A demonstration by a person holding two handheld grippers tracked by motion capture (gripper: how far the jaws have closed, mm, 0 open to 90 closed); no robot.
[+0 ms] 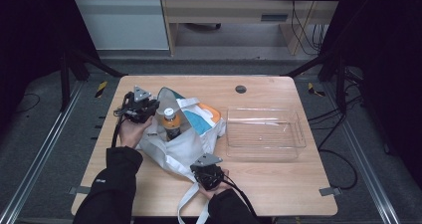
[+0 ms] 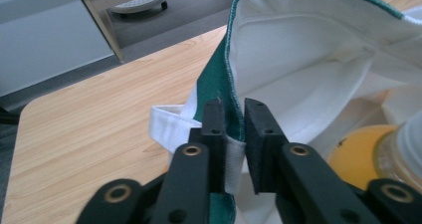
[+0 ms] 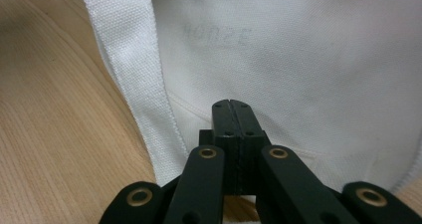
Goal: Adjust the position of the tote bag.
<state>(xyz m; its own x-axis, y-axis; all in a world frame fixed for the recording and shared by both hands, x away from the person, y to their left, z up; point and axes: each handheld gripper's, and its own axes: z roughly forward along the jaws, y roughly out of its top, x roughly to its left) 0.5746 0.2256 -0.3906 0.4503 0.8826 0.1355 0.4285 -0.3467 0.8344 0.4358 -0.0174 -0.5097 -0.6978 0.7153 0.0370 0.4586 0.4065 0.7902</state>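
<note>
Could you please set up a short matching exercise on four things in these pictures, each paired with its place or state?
1. tote bag
2. bottle
3. clear tray
4. right gripper

a. jaws pressed together at the white cloth
b. standing inside the bag
c. to the right of the bag
d. rim pinched between the left gripper pads

Pairs: 1-d, 2-b, 3-c, 4-a

Bottle (image 1: 171, 122) in bag (image 1: 164, 149), left of tray (image 1: 263, 147)
</note>
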